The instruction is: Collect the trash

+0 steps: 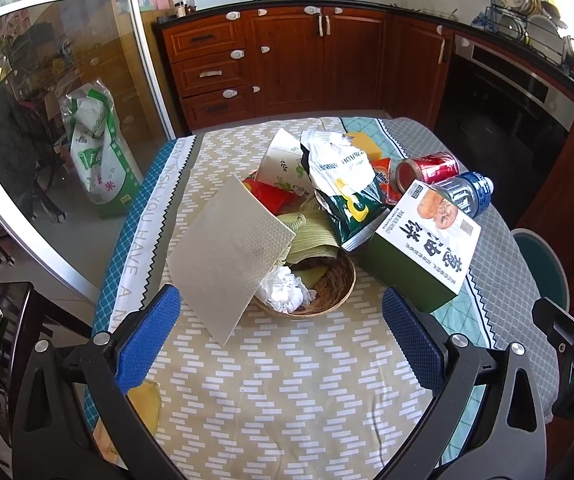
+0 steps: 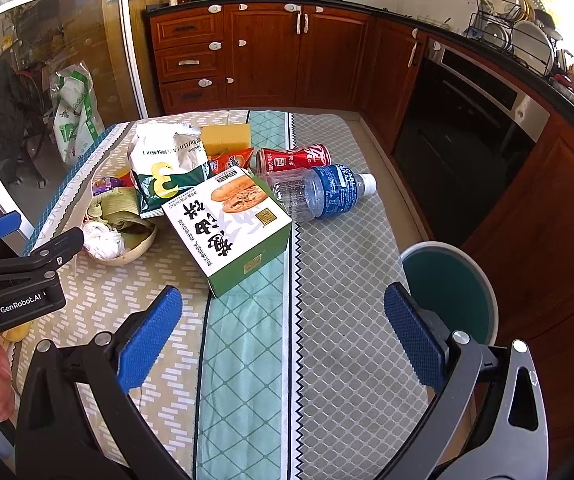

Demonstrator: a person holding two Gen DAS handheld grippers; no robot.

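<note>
**Operator:** What state are your tongs in?

**Guide:** Your left tongs [image 1: 281,338] and right tongs [image 2: 283,340] both stand spread wide with nothing between the pads, above bare cloth at the near end of the table [image 2: 347,320].

**Operator:** Where is the trash?

**Guide:** At mid-table. Nearest to you is one woven basket [image 1: 339,292] holding one wad of white paper [image 1: 285,290] and one stiff grey sheet [image 1: 227,252] leaning on its rim. Just right of it lies one green box [image 2: 233,228]. Behind that: one snack bag [image 2: 167,168], one plastic bottle [image 2: 319,192] and one red can [image 2: 295,156], both on their sides, and farthest, one yellow sponge [image 2: 225,138].

**Operator:** How will they handle?

**Guide:** Expect everything to be light. The bottle looks empty and slippery and may roll; grip across its middle. The box is probably rigid; take it across the narrow sides. The bag and paper will crush; pinch a fold.
</note>
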